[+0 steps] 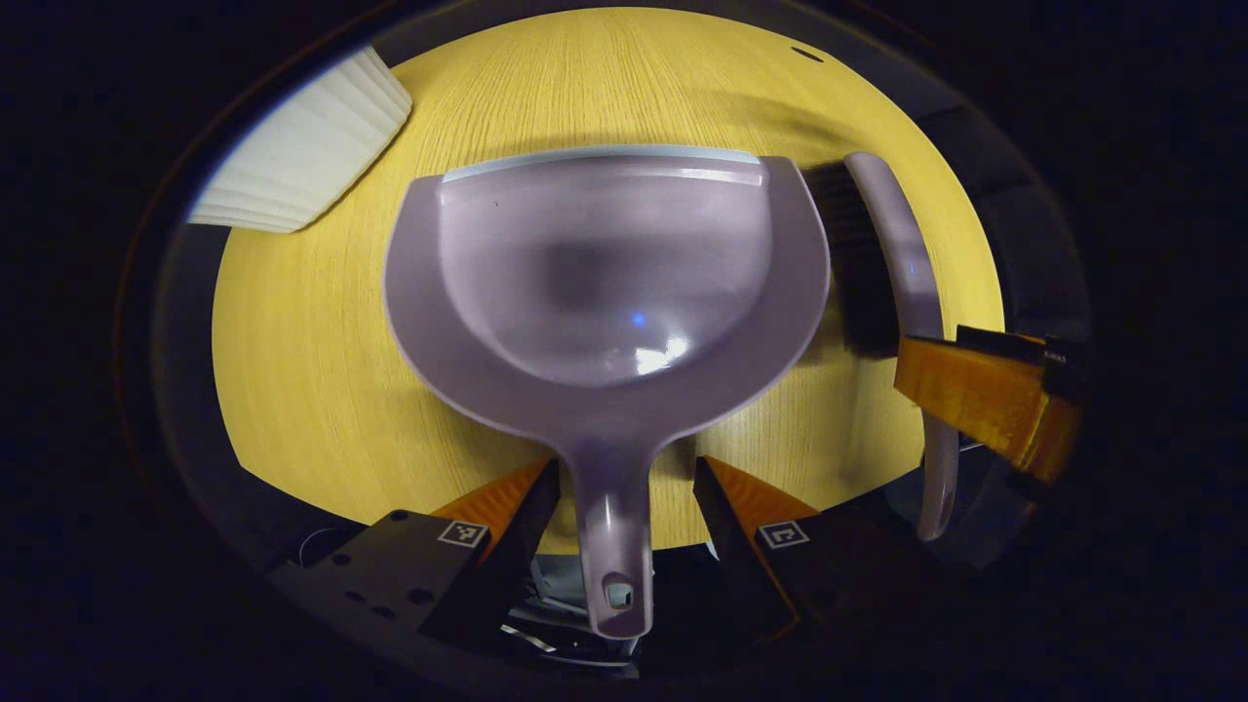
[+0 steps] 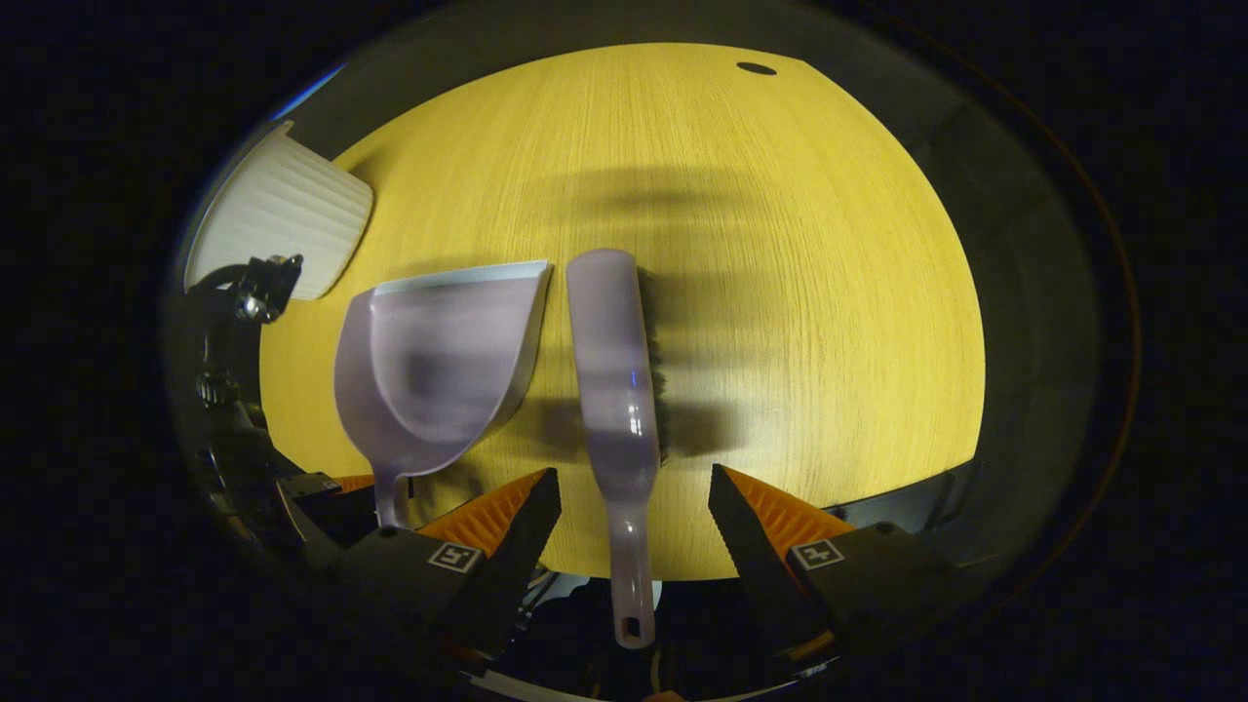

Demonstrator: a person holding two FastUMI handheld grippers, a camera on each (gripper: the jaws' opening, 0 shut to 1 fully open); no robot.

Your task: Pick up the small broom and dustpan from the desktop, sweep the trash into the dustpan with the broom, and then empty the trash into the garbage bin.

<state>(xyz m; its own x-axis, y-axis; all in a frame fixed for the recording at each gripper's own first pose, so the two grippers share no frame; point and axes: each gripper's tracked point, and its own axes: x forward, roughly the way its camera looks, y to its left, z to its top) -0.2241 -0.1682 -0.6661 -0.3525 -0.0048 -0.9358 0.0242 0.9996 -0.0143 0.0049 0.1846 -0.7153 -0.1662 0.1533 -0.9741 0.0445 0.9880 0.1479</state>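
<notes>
dustpan (image 1: 604, 283) and broom (image 2: 619, 390) lying side by side on the tabletop (image 2: 829, 292), handles toward us | we are holding left claw (image 1: 624, 487) wide astride the dustpan handle, right claw (image 2: 634, 507) wide astride the broom handle | ribbed white bin (image 2: 283, 229) sitting far-left

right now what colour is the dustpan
Pale lilac with a lighter front lip; the dustpan shows best in the left gripper view.

The left gripper (image 1: 624, 497) has its jaws spread either side of the dustpan (image 1: 604, 292) handle on the tabletop (image 1: 312, 390), broom (image 1: 902, 263) just beside.
</notes>
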